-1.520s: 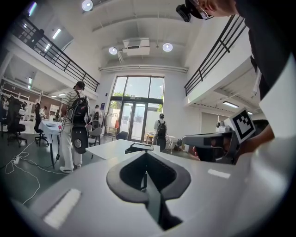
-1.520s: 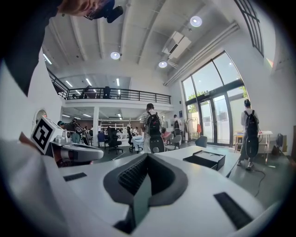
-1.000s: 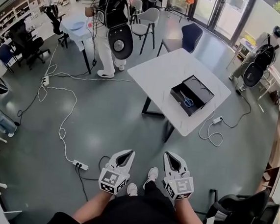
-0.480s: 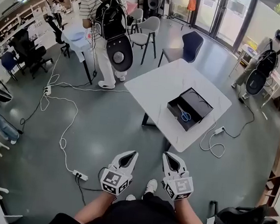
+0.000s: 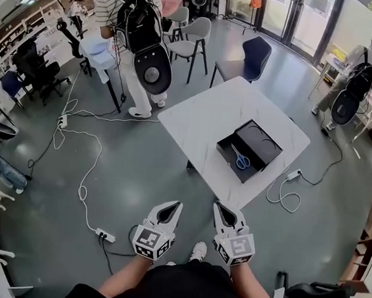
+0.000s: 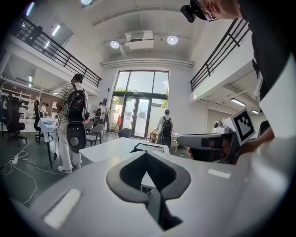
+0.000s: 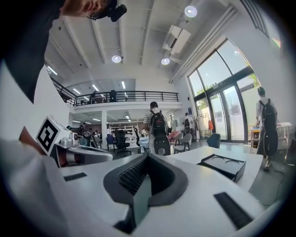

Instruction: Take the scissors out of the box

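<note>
A black open box sits on the white table ahead of me, near its front right edge. Blue-handled scissors lie inside the box's near half. Both grippers are held side by side over the floor, well short of the table. My left gripper is shut and empty. My right gripper is shut too, with nothing in it. In the right gripper view the box shows to the right beyond the closed jaws. The left gripper view shows the box straight ahead on the table.
A person with a black backpack rig stands left of the table, another person at far right. Chairs stand behind the table. A power strip and cables lie on the floor at left, a cord by the table's right.
I have walked toward the table, so the table and box sit nearer and lower in the head view. Both grippers stay shut, side by side in front of me.
</note>
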Motion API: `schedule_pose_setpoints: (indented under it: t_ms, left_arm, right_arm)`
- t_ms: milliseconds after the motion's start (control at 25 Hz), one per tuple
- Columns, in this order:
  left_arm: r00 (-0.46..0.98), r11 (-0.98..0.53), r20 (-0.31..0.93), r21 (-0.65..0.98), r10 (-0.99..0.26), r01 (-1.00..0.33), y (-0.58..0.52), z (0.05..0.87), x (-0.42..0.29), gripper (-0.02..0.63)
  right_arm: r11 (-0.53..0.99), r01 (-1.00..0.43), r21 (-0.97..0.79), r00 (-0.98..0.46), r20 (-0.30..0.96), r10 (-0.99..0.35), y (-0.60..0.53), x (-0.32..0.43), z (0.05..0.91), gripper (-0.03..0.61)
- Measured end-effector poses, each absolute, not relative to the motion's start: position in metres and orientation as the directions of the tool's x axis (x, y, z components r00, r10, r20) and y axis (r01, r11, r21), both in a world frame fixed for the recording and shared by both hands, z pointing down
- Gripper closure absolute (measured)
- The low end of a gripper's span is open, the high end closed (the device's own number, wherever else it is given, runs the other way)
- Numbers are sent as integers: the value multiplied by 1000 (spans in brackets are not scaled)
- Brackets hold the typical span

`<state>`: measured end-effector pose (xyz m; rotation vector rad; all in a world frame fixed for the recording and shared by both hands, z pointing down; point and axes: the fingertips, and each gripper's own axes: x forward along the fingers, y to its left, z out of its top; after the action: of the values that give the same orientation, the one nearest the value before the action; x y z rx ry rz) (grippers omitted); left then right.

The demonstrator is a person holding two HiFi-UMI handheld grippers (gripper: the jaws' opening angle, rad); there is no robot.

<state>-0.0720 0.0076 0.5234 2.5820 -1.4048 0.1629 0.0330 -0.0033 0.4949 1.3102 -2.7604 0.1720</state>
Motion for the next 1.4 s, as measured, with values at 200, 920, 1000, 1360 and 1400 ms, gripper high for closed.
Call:
schedule_pose_setpoints:
  t_ms: [200, 920, 1000, 1360, 1400]
  left_arm:
    - [535, -524, 209, 112, -818, -844, -8, 526, -59, 604]
    - [580, -575, 222, 91, -784, -813, -68, 524, -56, 604]
    - [588, -585, 218, 89, -779, -806, -79, 522, -63, 604]
    - [631, -623, 211, 109, -747, -774, -121, 524, -99, 604]
    - [640, -632, 211, 109, -739, -767, -125, 524, -102, 604]
  right_arm:
    - [638, -766, -80, -642, 134, -755, -18, 45, 502, 571]
    - [636, -769, -59, -636, 157, -755, -78, 35, 510, 571]
    - [630, -775, -52, -629, 154, -762, -88, 28, 508, 571]
    - [598, -801, -22, -592, 176, -786, -121, -5, 501, 571]
    - [590, -807, -23, -584, 179, -791, -123, -7, 501, 571]
